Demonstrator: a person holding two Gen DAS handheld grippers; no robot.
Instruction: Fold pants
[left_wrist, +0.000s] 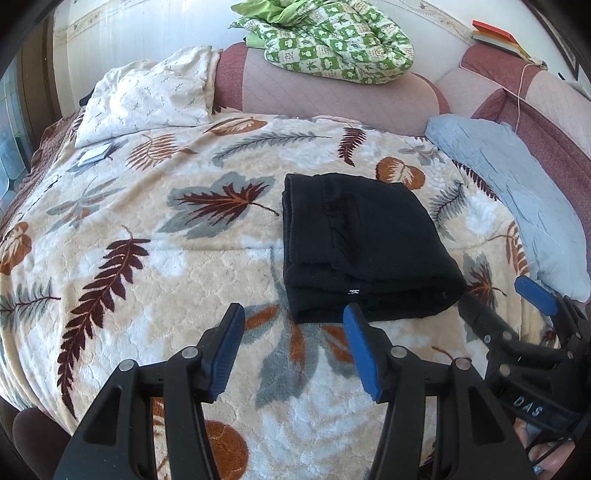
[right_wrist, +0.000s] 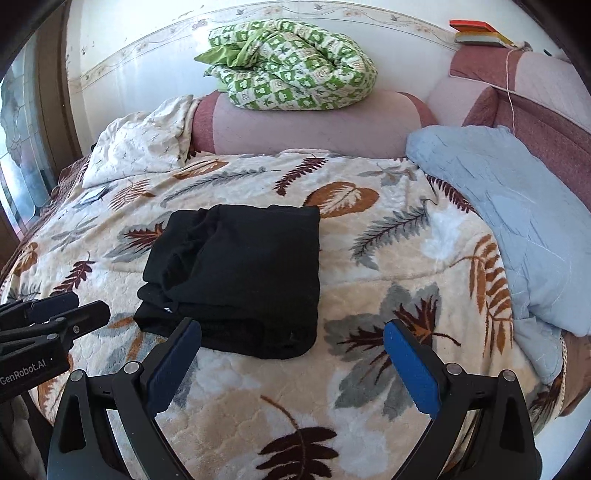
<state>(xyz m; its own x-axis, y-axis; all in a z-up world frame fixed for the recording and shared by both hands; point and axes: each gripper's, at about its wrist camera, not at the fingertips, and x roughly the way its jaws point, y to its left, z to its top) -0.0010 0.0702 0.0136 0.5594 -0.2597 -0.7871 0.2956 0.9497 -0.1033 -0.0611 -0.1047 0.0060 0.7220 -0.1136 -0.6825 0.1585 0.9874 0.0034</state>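
The black pants (left_wrist: 364, 245) lie folded into a compact rectangle on the leaf-patterned blanket (left_wrist: 155, 258); they also show in the right wrist view (right_wrist: 240, 273). My left gripper (left_wrist: 293, 317) is open and empty, just short of the pants' near edge. My right gripper (right_wrist: 291, 334) is open and empty, also just short of the near edge, toward its right end. The right gripper also shows in the left wrist view (left_wrist: 498, 295), and the left gripper shows at the left edge of the right wrist view (right_wrist: 70, 308).
A light blue pillow (right_wrist: 517, 221) lies at the right of the bed. A white patterned pillow (left_wrist: 147, 99) and a small flat packet (left_wrist: 94, 155) lie at the far left. A green checked quilt (right_wrist: 291, 66) sits on the pink headboard cushion (right_wrist: 314, 125). Books (left_wrist: 495, 35) rest at far right.
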